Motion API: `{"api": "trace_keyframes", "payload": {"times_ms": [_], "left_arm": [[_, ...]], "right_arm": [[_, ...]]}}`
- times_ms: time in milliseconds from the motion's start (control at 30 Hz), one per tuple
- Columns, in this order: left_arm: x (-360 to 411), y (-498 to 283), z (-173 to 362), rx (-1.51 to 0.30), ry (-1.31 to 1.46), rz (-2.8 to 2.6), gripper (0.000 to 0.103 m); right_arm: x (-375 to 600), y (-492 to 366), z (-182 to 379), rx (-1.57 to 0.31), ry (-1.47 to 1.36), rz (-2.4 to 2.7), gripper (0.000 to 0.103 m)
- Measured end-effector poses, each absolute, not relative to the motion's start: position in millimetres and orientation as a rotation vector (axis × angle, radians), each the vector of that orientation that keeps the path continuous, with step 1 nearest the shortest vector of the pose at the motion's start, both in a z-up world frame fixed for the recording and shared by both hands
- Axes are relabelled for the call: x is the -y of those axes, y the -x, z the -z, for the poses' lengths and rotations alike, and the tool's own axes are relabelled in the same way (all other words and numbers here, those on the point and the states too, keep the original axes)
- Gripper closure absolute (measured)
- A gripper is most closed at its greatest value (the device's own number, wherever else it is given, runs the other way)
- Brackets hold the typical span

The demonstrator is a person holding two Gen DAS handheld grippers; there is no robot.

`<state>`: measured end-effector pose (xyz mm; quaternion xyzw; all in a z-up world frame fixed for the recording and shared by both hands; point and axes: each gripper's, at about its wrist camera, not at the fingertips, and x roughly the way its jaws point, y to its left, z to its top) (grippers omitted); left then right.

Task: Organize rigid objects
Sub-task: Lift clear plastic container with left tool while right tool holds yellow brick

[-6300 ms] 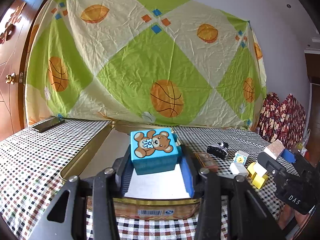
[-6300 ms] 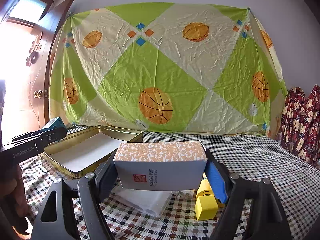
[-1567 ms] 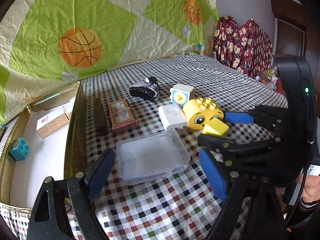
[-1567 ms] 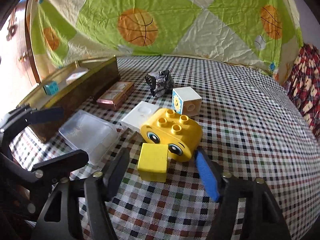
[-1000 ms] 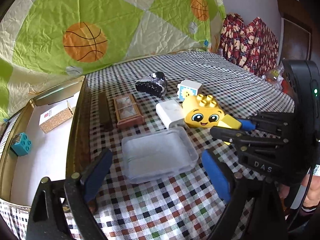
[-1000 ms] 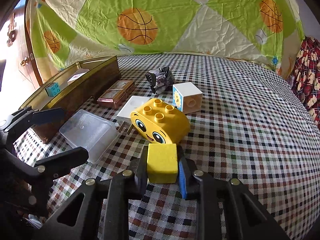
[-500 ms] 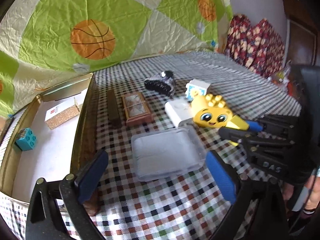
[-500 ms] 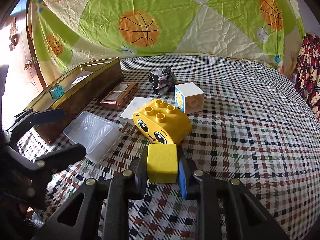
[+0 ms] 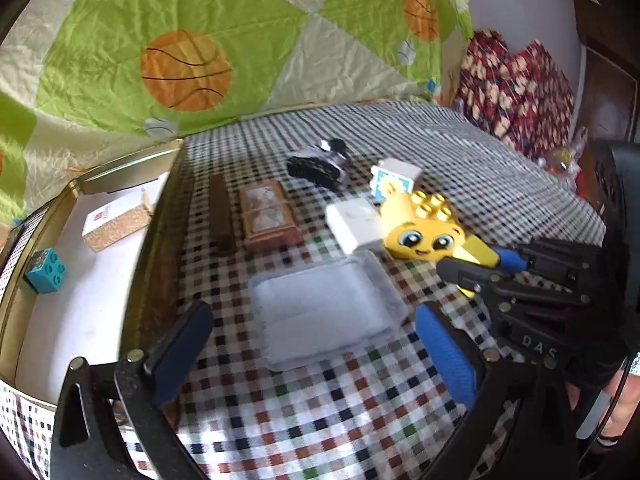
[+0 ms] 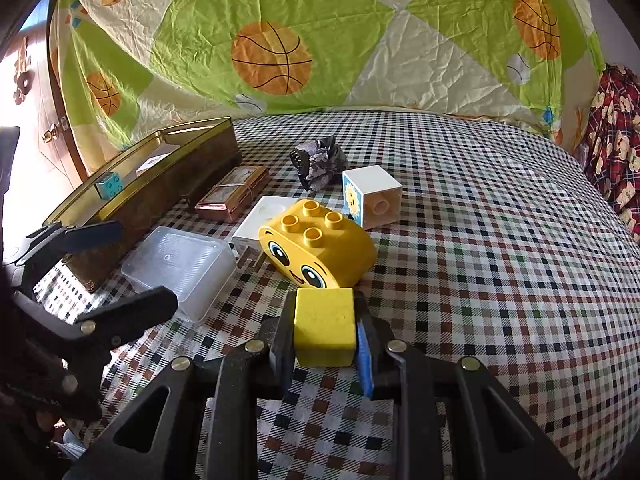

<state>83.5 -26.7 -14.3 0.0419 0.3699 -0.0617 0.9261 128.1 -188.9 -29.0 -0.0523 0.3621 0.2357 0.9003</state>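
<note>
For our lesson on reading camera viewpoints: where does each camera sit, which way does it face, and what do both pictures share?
Left wrist: on the left gripper, angled down at the clear plastic box; its opening fingers show, spread either side of it.
Right wrist: on the right gripper, angled down; its fingers clamp a yellow block.
Shared: smiling yellow brick, gold tin, and each shows the other gripper.

Desk cloth [image 10: 500, 240]: small check, white with black, brown, red, green squares. Plain yellow cube block [image 10: 325, 326] between black claw arms; inner pads blue. Beyond claw: yellow studded brick with printed blue-eyed face [image 10: 316, 252]; white cube with blue sun panel [image 10: 372, 196]. Left of claw: clear plastic lidded box [image 10: 180, 266], gold-rimmed brown tin tray [image 10: 160, 188] holding teal studded brick [image 9: 45, 270]. Backdrop sheet [image 10: 320, 32]: green and cream diamonds, orange basketballs.
</note>
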Motion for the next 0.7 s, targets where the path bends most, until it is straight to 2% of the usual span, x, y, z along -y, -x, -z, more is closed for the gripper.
{"api": "trace_keyframes", "payload": {"times_ms": [333,467,700], "left_arm": [[35,-99,22,-0.848,-0.073,0.174,0.001],[34,-98,23,-0.836,-0.074,0.149,0.018],[33,-95,20,-0.814,-0.061,0.177,0.02]], "right_arm": [[190,-130,29,-0.755,0.102,-0.477,0.076],[189,-130,29,-0.753,0.114,-0.474,0.076],[187,-129,29,-0.748,0.12,-0.472,0.076]]}}
